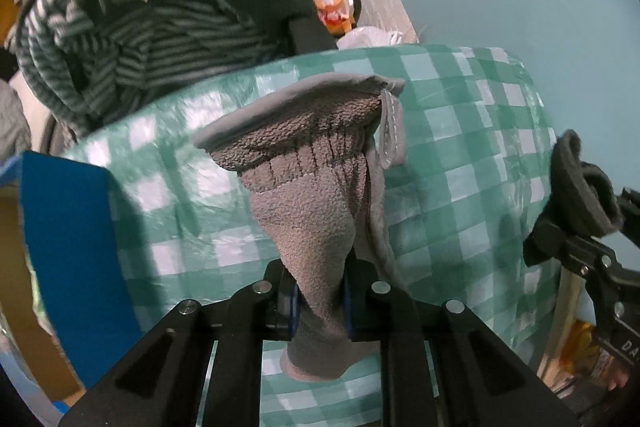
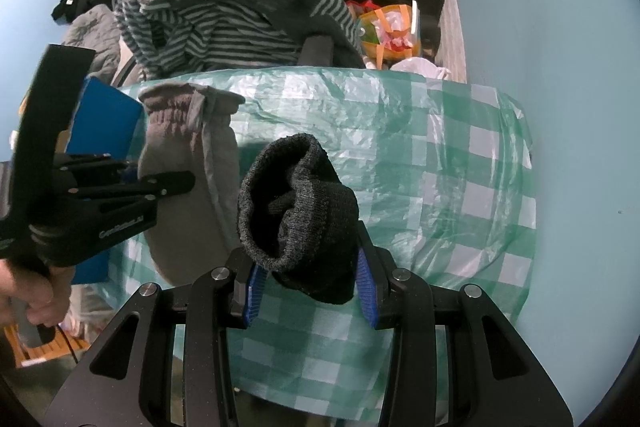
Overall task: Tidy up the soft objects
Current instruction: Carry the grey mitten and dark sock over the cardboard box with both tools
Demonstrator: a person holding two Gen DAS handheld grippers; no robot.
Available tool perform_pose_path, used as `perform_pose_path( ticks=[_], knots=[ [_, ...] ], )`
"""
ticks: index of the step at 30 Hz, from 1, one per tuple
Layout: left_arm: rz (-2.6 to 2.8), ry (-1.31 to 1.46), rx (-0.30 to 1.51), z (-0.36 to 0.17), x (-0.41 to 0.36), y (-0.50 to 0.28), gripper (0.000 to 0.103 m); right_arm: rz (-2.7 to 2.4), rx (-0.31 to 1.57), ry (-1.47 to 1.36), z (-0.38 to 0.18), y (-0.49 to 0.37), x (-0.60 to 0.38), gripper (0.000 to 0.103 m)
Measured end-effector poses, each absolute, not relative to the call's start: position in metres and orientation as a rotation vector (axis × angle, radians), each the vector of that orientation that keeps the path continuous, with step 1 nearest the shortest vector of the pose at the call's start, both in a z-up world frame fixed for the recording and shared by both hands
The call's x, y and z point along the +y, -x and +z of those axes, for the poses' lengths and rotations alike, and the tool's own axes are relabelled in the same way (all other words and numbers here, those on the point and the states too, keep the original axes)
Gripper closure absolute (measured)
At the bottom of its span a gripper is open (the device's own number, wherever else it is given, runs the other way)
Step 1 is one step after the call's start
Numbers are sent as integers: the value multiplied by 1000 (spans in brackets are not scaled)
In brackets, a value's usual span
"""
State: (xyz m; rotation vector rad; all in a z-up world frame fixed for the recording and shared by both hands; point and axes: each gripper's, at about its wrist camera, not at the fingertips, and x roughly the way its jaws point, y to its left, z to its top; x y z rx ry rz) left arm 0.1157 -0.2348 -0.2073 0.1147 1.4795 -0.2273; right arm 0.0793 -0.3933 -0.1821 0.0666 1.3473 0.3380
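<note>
Two soft things were held over the table, one in each gripper; the grey fleece mitten with a gathered cuff and a small hanging loop [image 1: 320, 195] hung in the left gripper [image 1: 320, 307], whose jaws had closed narrowly on its lower end, so that the cuff stood away from the camera and a short tip of fleece stuck out behind the blue pads [image 1: 295, 311]; the mitten's cuff edge was folded open and its loop dangled at the right side of it; the dark charcoal knitted sock, rolled into a thick bundle [image 2: 298, 219], sat between the blue ribbed pads [image 2: 366, 291] of the right gripper [image 2: 308, 291], which gripped it at a moderate width with the open cuff turned up towards the camera; both pieces hung above the green-and-white checked plastic tablecloth [image 2: 440, 155], which was creased and glossy; in the right wrist view the mitten hung just left of the sock, apart from it, with a bare hand [image 2: 28, 291] grasping the left tool's handle; beyond the table's far edge a dark fleece garment with a striped grey lining [image 2: 224, 15] lay heaped; a blue flat panel [image 1: 68, 247] stood at the table's left edge.
</note>
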Motion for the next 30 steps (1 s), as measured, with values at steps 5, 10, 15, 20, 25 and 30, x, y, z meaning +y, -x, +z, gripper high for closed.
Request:
perform_pose_path(
  ticks=[5, 10, 15, 20, 25, 30],
  knots=[
    [-230, -184, 1422, -185, -233, -108, 88, 339, 1330, -54, -170, -76, -388, 64],
    [-236, -216, 1378, -162, -227, -99, 88, 335, 1312, -47, -156, -71, -382, 64],
    [-230, -237, 1346, -145, -219, -93, 88, 336, 1293, -51, -141, -66, -374, 64],
    [-224, -249, 1309, -127, -208, -85, 87, 350, 1273, -59, -127, -62, -364, 64],
    [-214, -262, 1278, -111, -194, -77, 87, 361, 1255, -59, -114, -59, -350, 64],
    [-212, -269, 1245, -96, -178, -68, 87, 378, 1239, -54, -106, -57, -334, 64]
  ],
)
